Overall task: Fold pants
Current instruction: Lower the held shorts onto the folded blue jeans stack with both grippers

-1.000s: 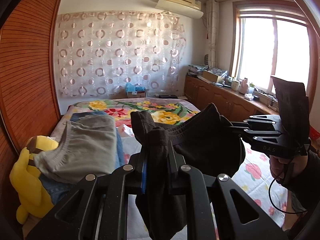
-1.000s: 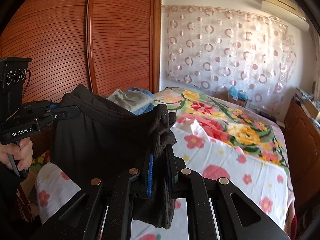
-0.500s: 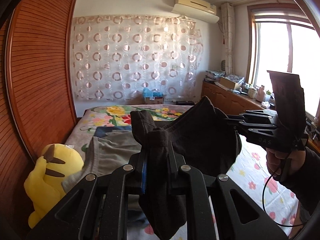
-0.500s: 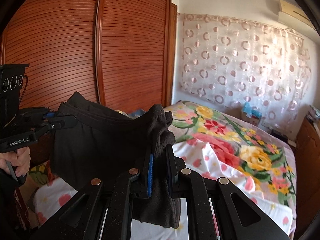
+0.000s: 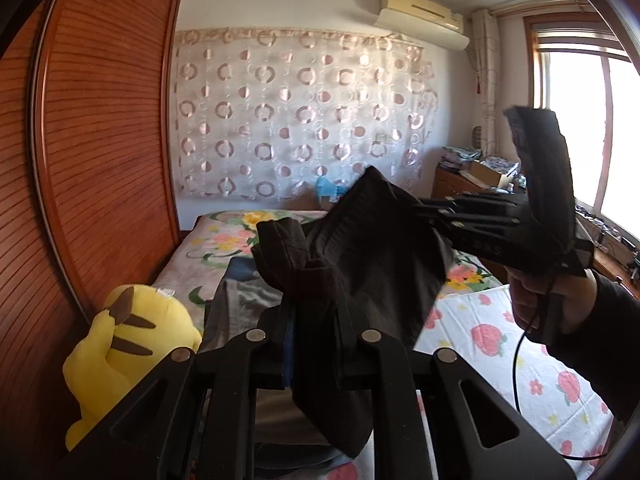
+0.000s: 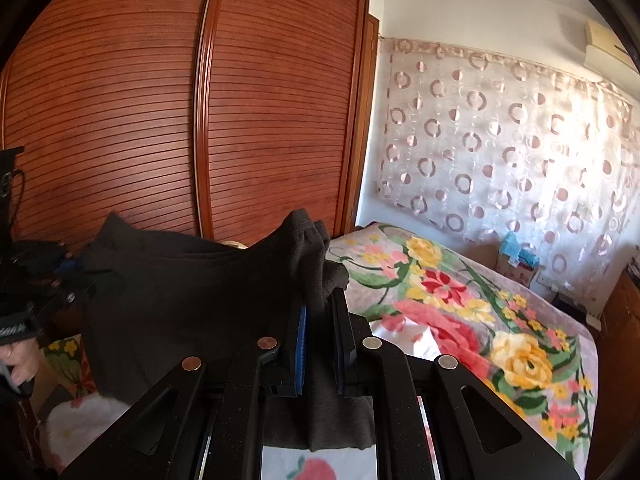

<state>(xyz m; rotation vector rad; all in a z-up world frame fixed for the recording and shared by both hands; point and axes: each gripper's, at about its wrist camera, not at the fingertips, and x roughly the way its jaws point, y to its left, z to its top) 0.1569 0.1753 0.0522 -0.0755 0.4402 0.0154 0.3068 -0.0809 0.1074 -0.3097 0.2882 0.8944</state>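
The black pants (image 5: pixel 372 256) hang in the air above the bed (image 5: pixel 532 360), stretched between the 2 grippers. The left gripper (image 5: pixel 312 312) has its jaws drawn narrow and clamped on a bunched fold of the dark fabric, which spills over the top and droops below the fingers. The right gripper (image 6: pixel 320 312) is pinched just as tightly on another bunch of the same cloth, blue pads showing on either side of it. From the left wrist view the right gripper (image 5: pixel 424 208) reaches in from the right, its tips buried in the fabric's far edge, with the person's hand (image 5: pixel 540 300) wrapped around the handle and a dark sleeve (image 5: pixel 612 328) behind it. Under the pants on the bed's left side lie some grey and blue clothes (image 5: pixel 240 300), and a yellow plush toy (image 5: pixel 120 344) sits beside them against the wooden wardrobe (image 5: pixel 92 152). A circle-patterned curtain (image 5: pixel 300 116) covers the far wall, and the floral bedspread (image 6: pixel 460 304) spreads out below
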